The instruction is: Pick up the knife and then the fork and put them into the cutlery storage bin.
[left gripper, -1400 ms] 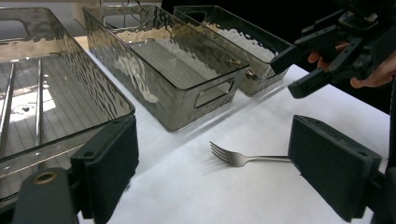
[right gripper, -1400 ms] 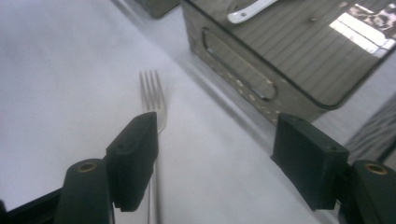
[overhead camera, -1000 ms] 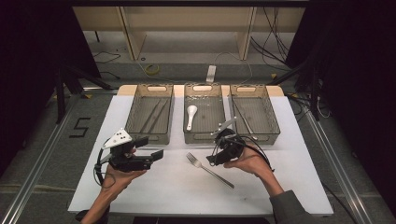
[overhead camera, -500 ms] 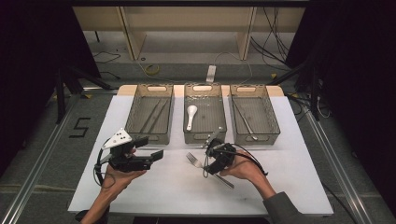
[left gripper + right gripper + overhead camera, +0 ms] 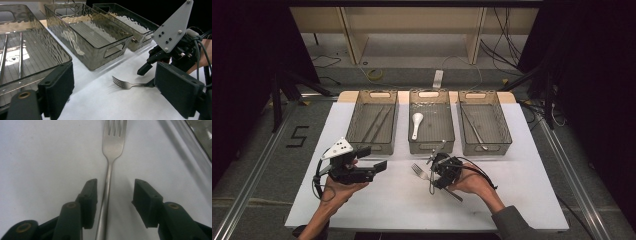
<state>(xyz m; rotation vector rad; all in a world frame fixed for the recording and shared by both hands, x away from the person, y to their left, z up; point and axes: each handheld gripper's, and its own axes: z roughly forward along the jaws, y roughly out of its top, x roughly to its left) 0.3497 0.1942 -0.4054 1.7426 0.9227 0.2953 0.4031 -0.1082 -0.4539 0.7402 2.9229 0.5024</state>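
Fork (image 5: 110,167), plain steel, flat on white table (image 5: 377,210), tines toward 12 o'clock, just short of middle bin's (image 5: 432,145) near wall. Right gripper (image 5: 115,202) low over handle, jaws spread, handle between pads, closer to left one; no grasp. Bare table at fork's 9 o'clock. Left gripper (image 5: 379,166) well apart at 9 o'clock, jaws released, holding nothing. Bins smoky rippled plastic; white spoon (image 5: 416,123) in middle bin.

A silver metal fork (image 5: 110,167) was laid flat on the white table (image 5: 377,210), tines toward the trays.
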